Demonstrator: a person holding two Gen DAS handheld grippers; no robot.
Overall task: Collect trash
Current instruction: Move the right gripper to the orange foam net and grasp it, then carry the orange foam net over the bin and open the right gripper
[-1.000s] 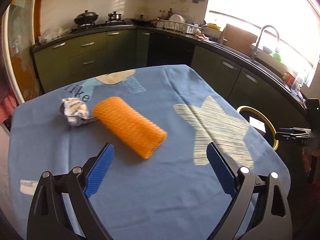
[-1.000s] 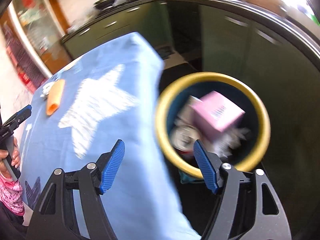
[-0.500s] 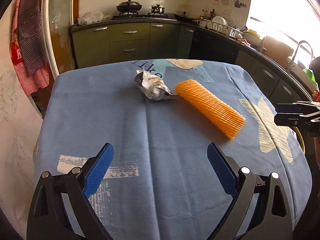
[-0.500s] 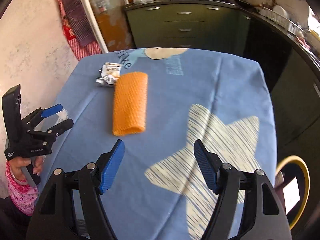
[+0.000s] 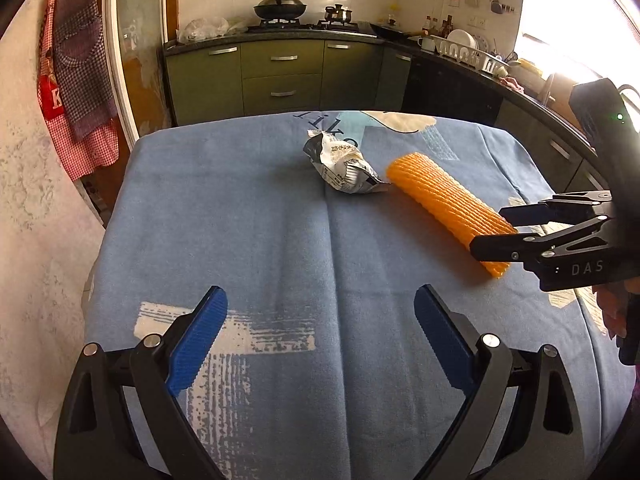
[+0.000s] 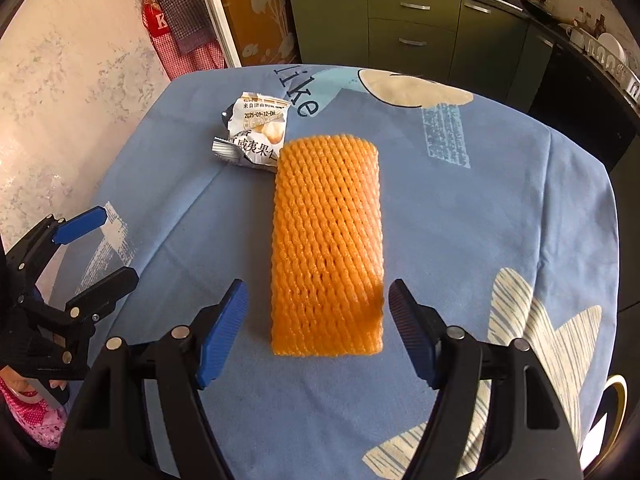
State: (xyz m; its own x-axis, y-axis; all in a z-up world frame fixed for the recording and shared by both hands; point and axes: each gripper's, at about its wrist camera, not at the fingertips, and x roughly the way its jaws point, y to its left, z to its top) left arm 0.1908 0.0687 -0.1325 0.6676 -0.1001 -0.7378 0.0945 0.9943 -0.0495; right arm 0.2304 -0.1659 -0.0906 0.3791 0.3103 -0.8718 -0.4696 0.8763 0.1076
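Observation:
An orange foam net sleeve (image 6: 326, 240) lies flat mid-table, with a crumpled white and silver snack wrapper (image 6: 256, 132) touching its far left corner. My right gripper (image 6: 318, 292) is open and hovers over the sleeve's near end, its blue pads either side and clear of it. The left wrist view shows the sleeve (image 5: 444, 200) and wrapper (image 5: 344, 166) farther off, and the right gripper (image 5: 490, 229) crossing the sleeve's end. My left gripper (image 5: 320, 298) is open and empty above bare cloth, also visible as the left gripper (image 6: 116, 246) at the table's left edge.
The blue tablecloth (image 6: 480, 200) carries star and lettering prints. A yellow bin rim (image 6: 618, 392) peeks past the table's right edge. Green kitchen cabinets (image 5: 280, 76) stand beyond the far edge. A checked apron (image 5: 80, 80) hangs by the left wall. A pink sleeve (image 6: 32, 416) holds the left gripper.
My right gripper swung from above the yellow bin to the table and closed in on the orange sleeve. My left gripper drew away leftward from the sleeve, then held still.

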